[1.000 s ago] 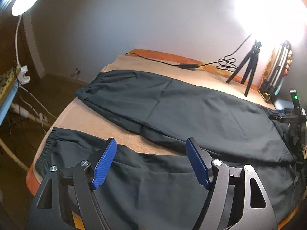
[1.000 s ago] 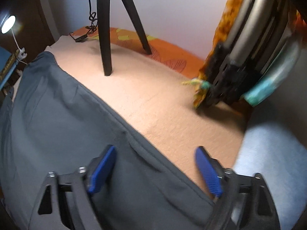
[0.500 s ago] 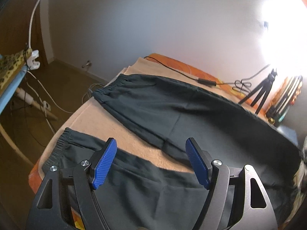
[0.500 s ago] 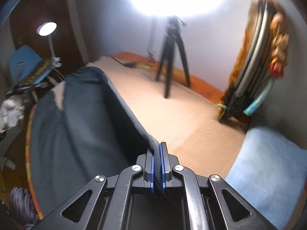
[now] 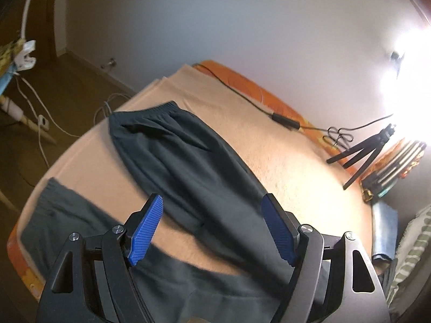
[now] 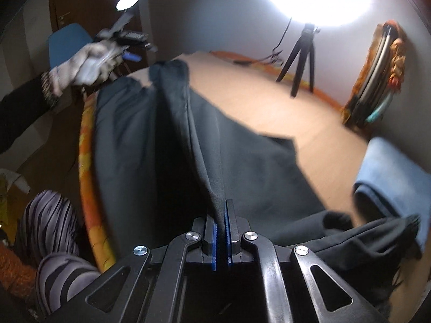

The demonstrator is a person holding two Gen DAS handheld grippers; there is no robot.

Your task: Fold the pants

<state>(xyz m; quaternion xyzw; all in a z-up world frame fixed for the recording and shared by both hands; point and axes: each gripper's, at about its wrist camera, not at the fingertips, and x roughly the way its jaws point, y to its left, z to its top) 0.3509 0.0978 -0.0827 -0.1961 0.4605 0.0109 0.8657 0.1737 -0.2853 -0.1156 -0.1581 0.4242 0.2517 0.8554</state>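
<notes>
Dark grey pants point(image 5: 186, 158) lie on a tan blanket point(image 5: 296, 167), both legs reaching left to their elastic cuffs. My left gripper point(image 5: 212, 228) is open and empty, held above the pants between the two legs. My right gripper point(image 6: 221, 218) is shut on the pants point(image 6: 204, 145), pinching an edge of the cloth between its blue pads. It has lifted the cloth into a ridge that runs away toward the far cuff. In the right wrist view the left gripper shows in a gloved hand point(image 6: 86, 64) at upper left.
A small black tripod point(image 5: 363, 153) and a cable point(image 5: 282, 118) stand at the table's far edge by a bright lamp. A blue folded towel point(image 6: 398, 172) lies at the right. The table's orange edge point(image 6: 89, 161) runs along the near left side.
My right gripper shut on the pants' edge and lifted it, pulling the cloth off the table's far side. My left gripper rose and stayed open.
</notes>
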